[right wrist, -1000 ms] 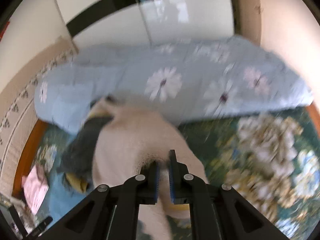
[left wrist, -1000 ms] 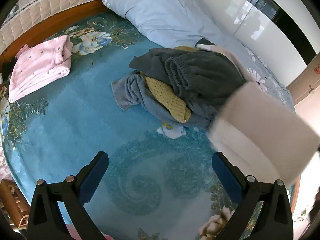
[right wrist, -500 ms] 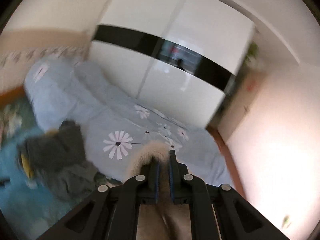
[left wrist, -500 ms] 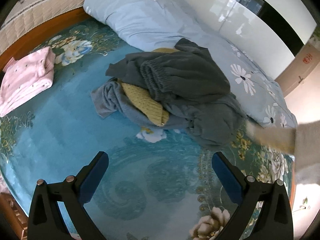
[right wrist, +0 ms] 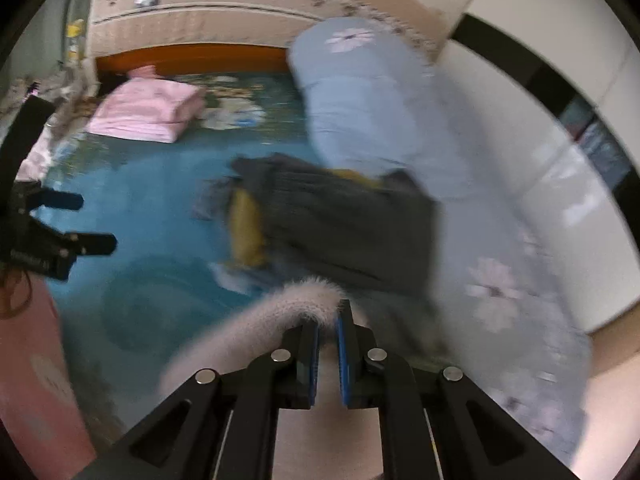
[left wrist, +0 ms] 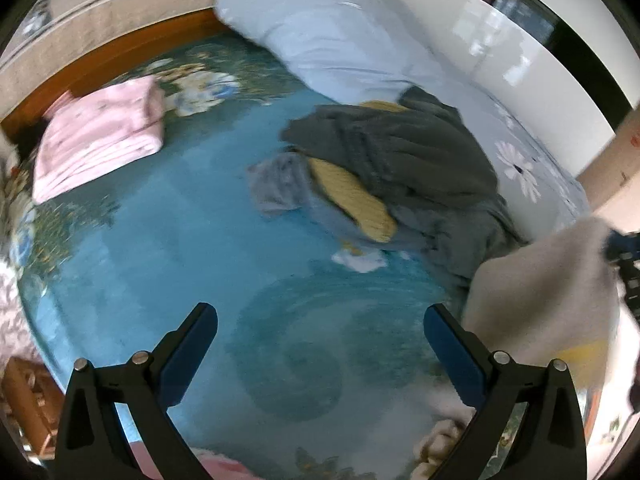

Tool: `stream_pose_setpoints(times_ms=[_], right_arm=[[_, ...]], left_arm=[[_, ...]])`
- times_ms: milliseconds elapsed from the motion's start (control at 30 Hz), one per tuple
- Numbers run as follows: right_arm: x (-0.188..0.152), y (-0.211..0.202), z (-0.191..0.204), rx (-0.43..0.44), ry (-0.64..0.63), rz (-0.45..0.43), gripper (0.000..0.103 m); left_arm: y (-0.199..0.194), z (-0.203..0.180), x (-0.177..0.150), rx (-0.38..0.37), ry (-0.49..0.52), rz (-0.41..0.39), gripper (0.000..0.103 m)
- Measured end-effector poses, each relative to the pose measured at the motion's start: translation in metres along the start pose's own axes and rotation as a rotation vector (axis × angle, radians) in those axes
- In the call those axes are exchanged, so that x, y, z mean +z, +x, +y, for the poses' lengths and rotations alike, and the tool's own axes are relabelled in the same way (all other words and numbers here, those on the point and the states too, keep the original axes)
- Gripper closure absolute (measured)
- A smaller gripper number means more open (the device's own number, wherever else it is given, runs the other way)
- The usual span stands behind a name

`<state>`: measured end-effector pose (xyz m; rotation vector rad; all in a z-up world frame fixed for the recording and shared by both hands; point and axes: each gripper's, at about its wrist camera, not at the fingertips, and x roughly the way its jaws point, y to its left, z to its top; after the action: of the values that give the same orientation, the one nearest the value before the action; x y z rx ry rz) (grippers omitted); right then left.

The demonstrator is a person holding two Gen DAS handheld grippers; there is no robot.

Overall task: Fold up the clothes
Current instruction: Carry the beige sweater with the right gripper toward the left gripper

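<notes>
My right gripper (right wrist: 328,322) is shut on a fuzzy cream garment (right wrist: 256,324), which hangs from its pads. The same garment (left wrist: 544,300) shows at the right of the left wrist view, beside my open, empty left gripper (left wrist: 320,332). A pile of unfolded clothes (left wrist: 400,164), dark grey, yellow and grey-blue, lies on the teal bedspread (left wrist: 168,264); it also shows in the right wrist view (right wrist: 340,224). A folded pink garment (left wrist: 100,140) lies at the far left near the headboard. My left gripper (right wrist: 60,236) appears at the left edge of the right wrist view.
A rolled light-blue floral quilt (left wrist: 360,40) lies along the far side of the bed, behind the pile. A wooden headboard (left wrist: 120,64) bounds the bed's left end. A white wardrobe (right wrist: 540,140) stands beyond the quilt.
My right gripper has swung the cream garment from over the quilt back down toward the bed; it now hangs beside my left gripper. The left gripper stayed open and shifted slightly.
</notes>
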<state>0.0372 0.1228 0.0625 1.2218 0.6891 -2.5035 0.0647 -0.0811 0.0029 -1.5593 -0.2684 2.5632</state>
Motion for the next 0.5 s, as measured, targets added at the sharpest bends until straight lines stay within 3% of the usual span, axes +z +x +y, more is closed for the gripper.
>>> stream_pose_setpoints(times_ms=[167,367,400,500], right_arm=[[0.029,0.049,0.033,0.087,-0.002,0.025,0.093],[0.045,0.09,0.041,0.114,0.038,0.109,0.09],[0.046,0.09,0.04,0.121,0.037,0.11,0.088],[0.048,0.073,0.034,0.117,0.004,0.075,0.063]], left_arm=[[-0.003,0.022,-0.002,0.019,-0.078,-0.011,0.0],[0.0,0.02,-0.001,0.027,-0.076,-0.014,0.0],[0.0,0.019,-0.002,0.028,-0.073,-0.015,0.0],[0.003,0.018,-0.001,0.024,-0.074,-0.013,0.0]])
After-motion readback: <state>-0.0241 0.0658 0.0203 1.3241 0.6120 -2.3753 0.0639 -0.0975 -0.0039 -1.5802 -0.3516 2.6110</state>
